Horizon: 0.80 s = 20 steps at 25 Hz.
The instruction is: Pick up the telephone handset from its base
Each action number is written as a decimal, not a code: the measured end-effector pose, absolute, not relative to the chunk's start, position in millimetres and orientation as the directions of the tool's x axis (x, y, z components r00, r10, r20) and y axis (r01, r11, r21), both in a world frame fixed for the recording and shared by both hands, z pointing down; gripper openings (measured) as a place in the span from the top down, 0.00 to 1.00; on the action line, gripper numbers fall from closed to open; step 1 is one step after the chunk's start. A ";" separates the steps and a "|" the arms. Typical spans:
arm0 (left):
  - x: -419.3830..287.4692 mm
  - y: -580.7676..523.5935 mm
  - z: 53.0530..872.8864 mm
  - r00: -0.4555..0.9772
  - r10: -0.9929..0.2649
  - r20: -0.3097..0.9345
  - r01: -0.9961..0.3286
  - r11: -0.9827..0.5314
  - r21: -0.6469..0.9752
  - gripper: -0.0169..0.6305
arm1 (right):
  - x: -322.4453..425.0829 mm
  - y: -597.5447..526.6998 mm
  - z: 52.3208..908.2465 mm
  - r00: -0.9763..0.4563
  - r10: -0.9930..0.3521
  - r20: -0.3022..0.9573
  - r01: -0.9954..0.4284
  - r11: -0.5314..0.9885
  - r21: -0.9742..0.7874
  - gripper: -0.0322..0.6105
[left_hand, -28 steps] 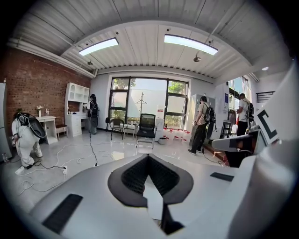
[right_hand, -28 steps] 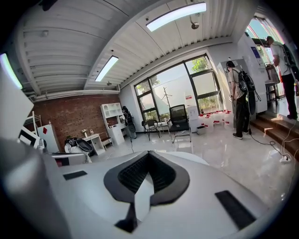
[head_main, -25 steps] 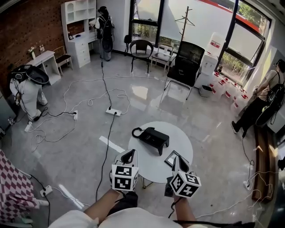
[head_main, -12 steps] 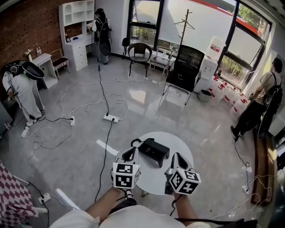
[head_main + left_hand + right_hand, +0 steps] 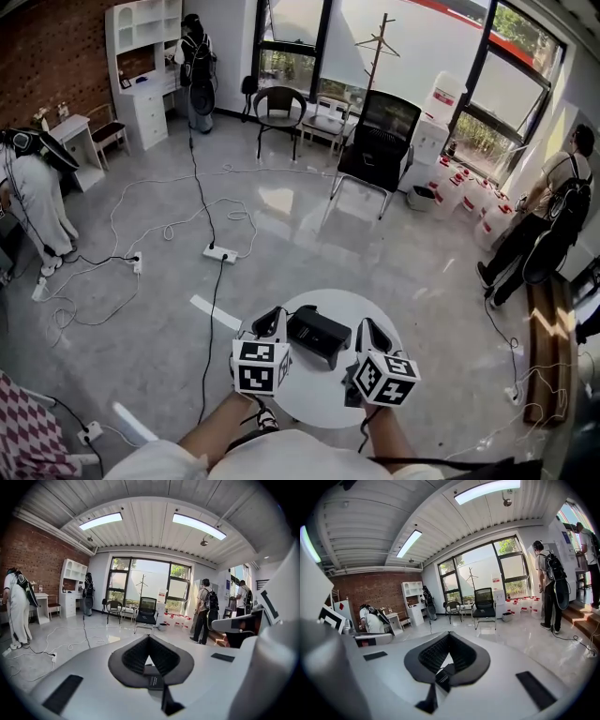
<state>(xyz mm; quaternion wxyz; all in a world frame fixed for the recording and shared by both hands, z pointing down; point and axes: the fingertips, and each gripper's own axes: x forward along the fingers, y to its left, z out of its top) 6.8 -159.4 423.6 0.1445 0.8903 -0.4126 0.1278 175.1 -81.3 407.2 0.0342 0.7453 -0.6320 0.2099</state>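
White top; left hand-held gripper [image 5: 274, 317] and right hand-held gripper [image 5: 364, 326] black-jawed, each with white cube of black square markers.

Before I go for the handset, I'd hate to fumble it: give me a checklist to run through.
1. Telephone stands on the round table: ok.
2. Telephone lies between both grippers: ok.
3. Left gripper jaws apart for a grasp: not ok, shut and empty.
4. Right gripper jaws apart: not ok, shut and empty.
5. Grasp spot on the telephone: cannot tell, too small in view.

The telephone [image 5: 321, 337] has its left end hidden behind the left gripper [image 5: 272, 321].
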 end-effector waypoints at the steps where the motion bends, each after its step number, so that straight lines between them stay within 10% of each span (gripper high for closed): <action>1: 8.5 -164.6 426.1 0.629 -0.694 0.350 -0.770 -0.619 0.156 0.96 | 176.4 -85.6 409.2 0.116 -0.925 0.361 -0.956 -0.203 -0.212 0.91; 20: 20.6 -210.1 481.4 0.623 -0.601 0.500 -0.752 -0.636 0.173 0.96 | 198.8 -108.3 451.5 0.130 -0.860 0.493 -0.940 -0.265 -0.214 0.91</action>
